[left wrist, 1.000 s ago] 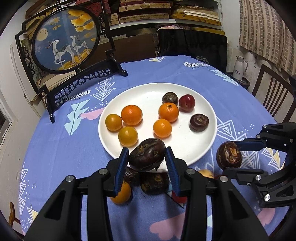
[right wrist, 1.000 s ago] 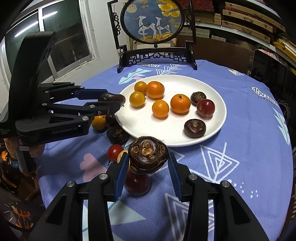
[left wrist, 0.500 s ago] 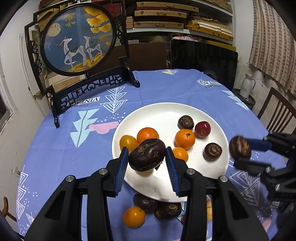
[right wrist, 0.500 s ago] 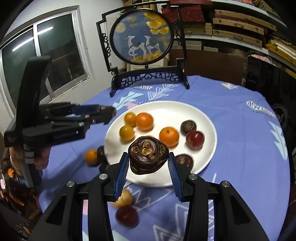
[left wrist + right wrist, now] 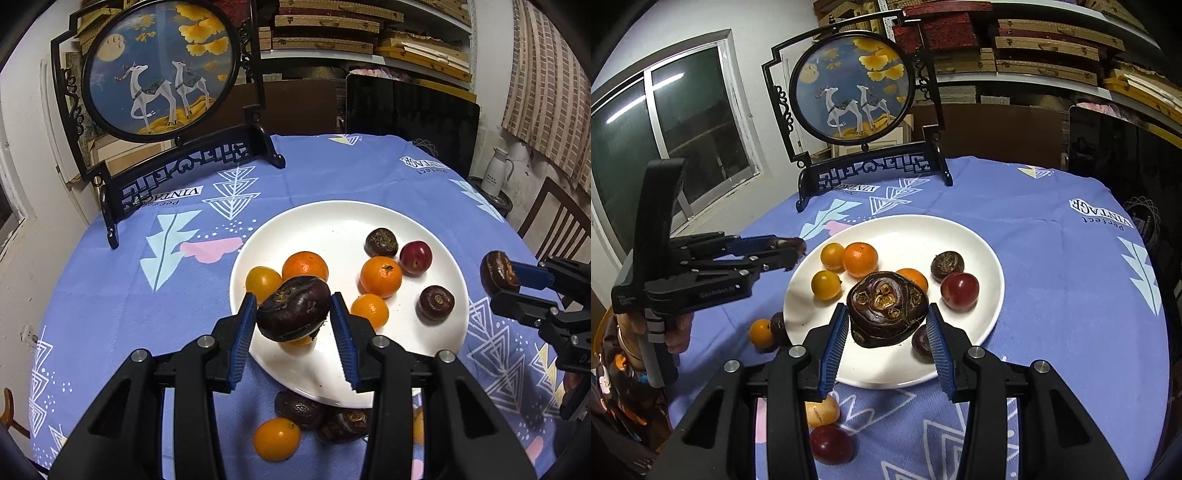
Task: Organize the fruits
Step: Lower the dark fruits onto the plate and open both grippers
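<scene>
Water chestnuts are gripped in the jaws of both grippers above the white plate, frame centre; early release could roll one onto the bench.

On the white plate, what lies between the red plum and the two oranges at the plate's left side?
In the left wrist view, one orange lies between the red plum and the two oranges on the white plate.
</scene>
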Demonstrator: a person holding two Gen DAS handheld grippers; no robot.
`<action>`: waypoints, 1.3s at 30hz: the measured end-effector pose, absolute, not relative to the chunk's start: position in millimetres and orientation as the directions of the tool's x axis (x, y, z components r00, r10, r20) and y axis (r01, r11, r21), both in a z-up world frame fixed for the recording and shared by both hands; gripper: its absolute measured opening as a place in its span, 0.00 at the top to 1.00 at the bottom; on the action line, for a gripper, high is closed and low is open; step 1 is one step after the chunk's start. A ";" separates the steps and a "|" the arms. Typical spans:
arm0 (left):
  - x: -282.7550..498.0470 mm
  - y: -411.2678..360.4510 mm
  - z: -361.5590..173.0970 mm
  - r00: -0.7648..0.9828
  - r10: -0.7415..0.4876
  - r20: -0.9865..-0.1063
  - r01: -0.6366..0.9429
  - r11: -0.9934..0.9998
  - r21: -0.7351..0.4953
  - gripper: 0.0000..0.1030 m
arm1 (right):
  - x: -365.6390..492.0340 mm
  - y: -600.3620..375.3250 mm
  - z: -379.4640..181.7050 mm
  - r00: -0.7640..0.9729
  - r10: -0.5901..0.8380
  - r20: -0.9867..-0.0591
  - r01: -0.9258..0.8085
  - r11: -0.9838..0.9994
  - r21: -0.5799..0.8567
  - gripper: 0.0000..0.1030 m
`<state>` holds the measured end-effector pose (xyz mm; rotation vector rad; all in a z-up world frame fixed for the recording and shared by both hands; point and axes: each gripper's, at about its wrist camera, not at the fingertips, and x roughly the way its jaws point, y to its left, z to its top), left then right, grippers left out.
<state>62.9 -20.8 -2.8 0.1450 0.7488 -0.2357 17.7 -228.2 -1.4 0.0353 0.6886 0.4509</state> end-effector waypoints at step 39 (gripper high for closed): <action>112.0 -50.1 -31.3 0.703 -0.141 -0.697 0.242 0.969 0.047 0.41 | 129.4 -197.7 -17.2 0.692 0.382 -0.612 -0.273 0.924 0.267 0.42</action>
